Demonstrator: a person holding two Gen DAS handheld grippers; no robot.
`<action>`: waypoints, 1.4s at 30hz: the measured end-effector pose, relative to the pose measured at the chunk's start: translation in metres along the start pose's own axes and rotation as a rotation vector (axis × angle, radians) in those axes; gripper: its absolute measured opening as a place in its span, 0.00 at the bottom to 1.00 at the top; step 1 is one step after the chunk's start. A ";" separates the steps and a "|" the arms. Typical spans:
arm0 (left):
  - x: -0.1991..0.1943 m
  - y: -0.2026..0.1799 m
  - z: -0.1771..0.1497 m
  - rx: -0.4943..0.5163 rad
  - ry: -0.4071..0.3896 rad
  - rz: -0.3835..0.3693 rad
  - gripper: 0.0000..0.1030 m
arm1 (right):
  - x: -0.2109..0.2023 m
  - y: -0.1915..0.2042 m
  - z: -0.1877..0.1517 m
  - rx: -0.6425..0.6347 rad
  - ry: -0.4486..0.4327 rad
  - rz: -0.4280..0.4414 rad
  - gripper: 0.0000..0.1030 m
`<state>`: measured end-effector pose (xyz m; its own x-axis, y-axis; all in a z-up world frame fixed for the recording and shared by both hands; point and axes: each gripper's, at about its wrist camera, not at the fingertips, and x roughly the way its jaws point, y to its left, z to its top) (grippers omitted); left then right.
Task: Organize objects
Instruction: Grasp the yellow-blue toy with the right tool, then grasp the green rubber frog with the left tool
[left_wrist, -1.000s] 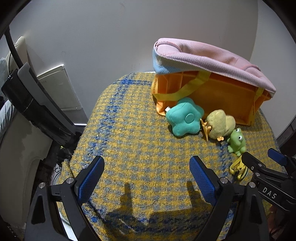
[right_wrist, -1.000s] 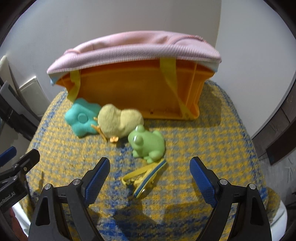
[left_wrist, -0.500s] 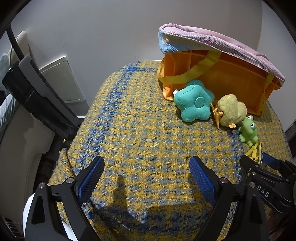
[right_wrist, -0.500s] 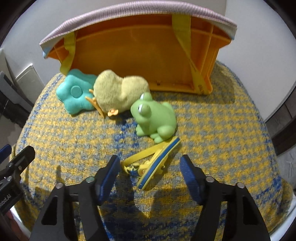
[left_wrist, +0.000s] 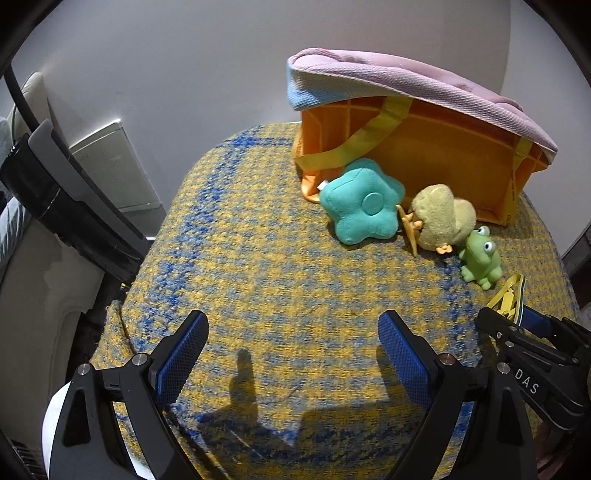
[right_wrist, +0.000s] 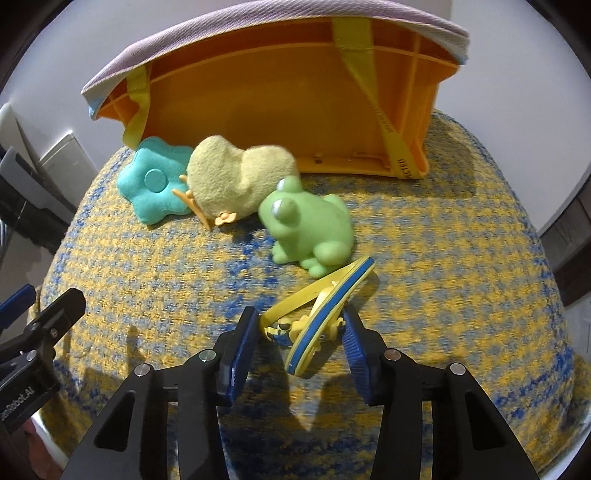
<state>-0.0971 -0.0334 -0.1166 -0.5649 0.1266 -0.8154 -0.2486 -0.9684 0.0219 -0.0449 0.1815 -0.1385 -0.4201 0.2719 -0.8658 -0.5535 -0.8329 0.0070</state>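
A small yellow and blue flip-flop (right_wrist: 328, 310) lies on its edge on the woven cover, with my right gripper (right_wrist: 300, 325) shut on it, pads pressing both sides. Just behind it sits a green toy frog (right_wrist: 310, 229), then a pale yellow plush (right_wrist: 236, 181) and a teal flower cushion (right_wrist: 155, 188). An orange basket (right_wrist: 295, 92) lies on its side behind them, a pink cloth (right_wrist: 221, 33) draped over it. My left gripper (left_wrist: 291, 332) hangs open above bare cover, nothing between its fingers. From the left wrist, the flip-flop (left_wrist: 511, 295) shows at the right gripper (left_wrist: 509, 317).
The toys rest on a rounded seat with a yellow and blue woven cover (left_wrist: 258, 258) that falls away on all sides. A pale wall stands close behind. A black and grey bar (left_wrist: 66, 206) and a white panel (left_wrist: 114, 162) are at the left.
My right gripper has come down to the flip-flop and its jaws have closed on it, tipping it up on edge. The left gripper has stayed open and hardly moved.
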 end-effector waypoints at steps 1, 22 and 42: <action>-0.001 -0.004 0.002 0.004 -0.002 -0.007 0.91 | -0.003 -0.003 0.000 0.004 -0.005 -0.005 0.44; 0.016 -0.141 0.024 0.119 0.000 -0.166 0.91 | -0.057 -0.099 0.010 0.112 -0.071 -0.136 0.44; 0.063 -0.181 0.030 0.146 0.096 -0.213 0.60 | -0.031 -0.136 0.007 0.187 -0.052 -0.126 0.44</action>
<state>-0.1111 0.1564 -0.1542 -0.4125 0.2962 -0.8615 -0.4685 -0.8800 -0.0782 0.0382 0.2895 -0.1097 -0.3728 0.3965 -0.8389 -0.7258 -0.6879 -0.0026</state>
